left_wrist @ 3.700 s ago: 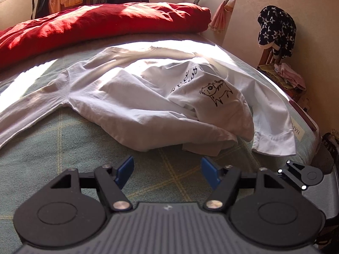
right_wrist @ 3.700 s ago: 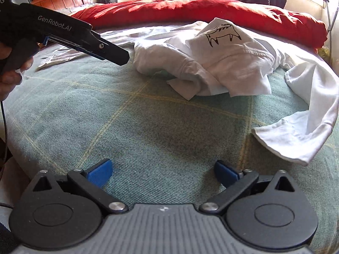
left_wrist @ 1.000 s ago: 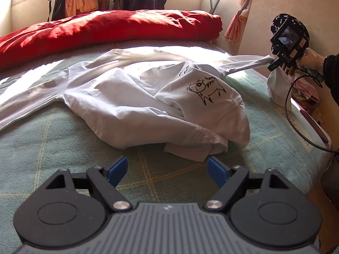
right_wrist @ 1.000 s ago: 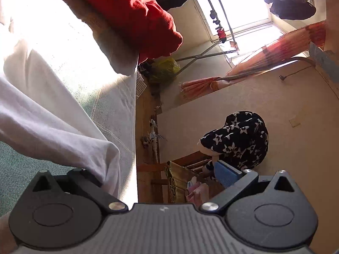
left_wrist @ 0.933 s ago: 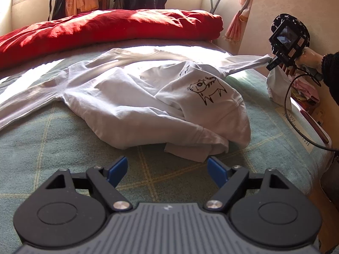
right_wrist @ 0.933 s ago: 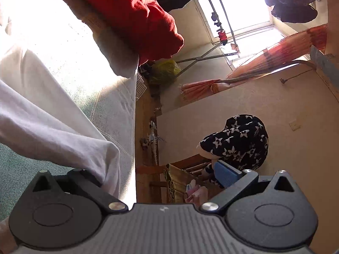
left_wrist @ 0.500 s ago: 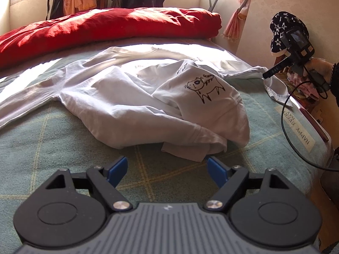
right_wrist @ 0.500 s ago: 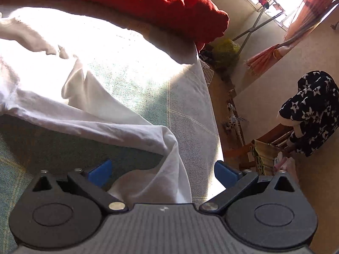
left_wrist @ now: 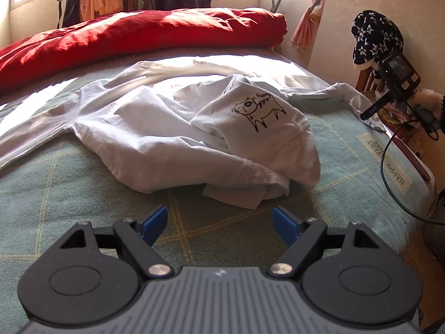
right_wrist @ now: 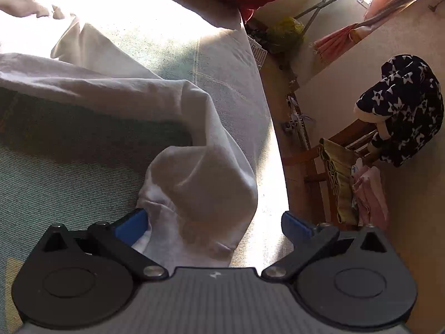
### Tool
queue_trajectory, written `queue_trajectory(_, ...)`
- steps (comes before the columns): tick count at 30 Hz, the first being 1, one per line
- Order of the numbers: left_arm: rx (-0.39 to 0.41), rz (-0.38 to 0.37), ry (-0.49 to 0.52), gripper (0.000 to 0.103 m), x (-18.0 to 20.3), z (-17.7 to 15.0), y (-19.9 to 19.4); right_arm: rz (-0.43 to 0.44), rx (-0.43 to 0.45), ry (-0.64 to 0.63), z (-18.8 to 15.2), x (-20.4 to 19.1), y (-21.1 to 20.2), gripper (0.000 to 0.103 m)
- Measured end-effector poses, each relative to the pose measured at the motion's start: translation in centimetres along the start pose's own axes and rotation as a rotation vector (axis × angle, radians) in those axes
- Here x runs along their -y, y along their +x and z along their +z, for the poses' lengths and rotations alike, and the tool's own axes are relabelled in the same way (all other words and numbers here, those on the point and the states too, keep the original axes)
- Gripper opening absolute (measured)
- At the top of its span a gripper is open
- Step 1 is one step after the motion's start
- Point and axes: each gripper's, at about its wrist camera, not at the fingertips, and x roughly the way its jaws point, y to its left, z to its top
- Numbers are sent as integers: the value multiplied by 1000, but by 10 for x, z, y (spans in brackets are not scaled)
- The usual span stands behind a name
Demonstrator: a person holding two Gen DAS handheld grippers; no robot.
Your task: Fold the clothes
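The shirt lies bunched mid-bed, 1 cuff at the right edge. Both grippers, left and right, gape, holding nothing. That cuff could slide off; bunched layers invite a crooked fold.

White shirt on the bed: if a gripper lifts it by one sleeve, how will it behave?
Likely floppy: the white shirt lies crumpled in soft overlapping folds. Probably light, as its sleeve is thin, creased cloth. Lifted at one point, it would likely drape and drag across the bedspread rather than hold shape.
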Motion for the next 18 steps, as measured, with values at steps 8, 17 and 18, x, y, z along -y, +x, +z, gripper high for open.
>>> queue_trajectory(8,-10,8,14,83,2,1,3,-191,-73,193,-11,78,28,103)
queue_trajectory(17,-9,8,30,83,9,5,4,199,82,267,4,49,-4,103)
queue_trajectory(18,-12,9,33,83,10,4,5,207,85,249,7,40,-4,103)
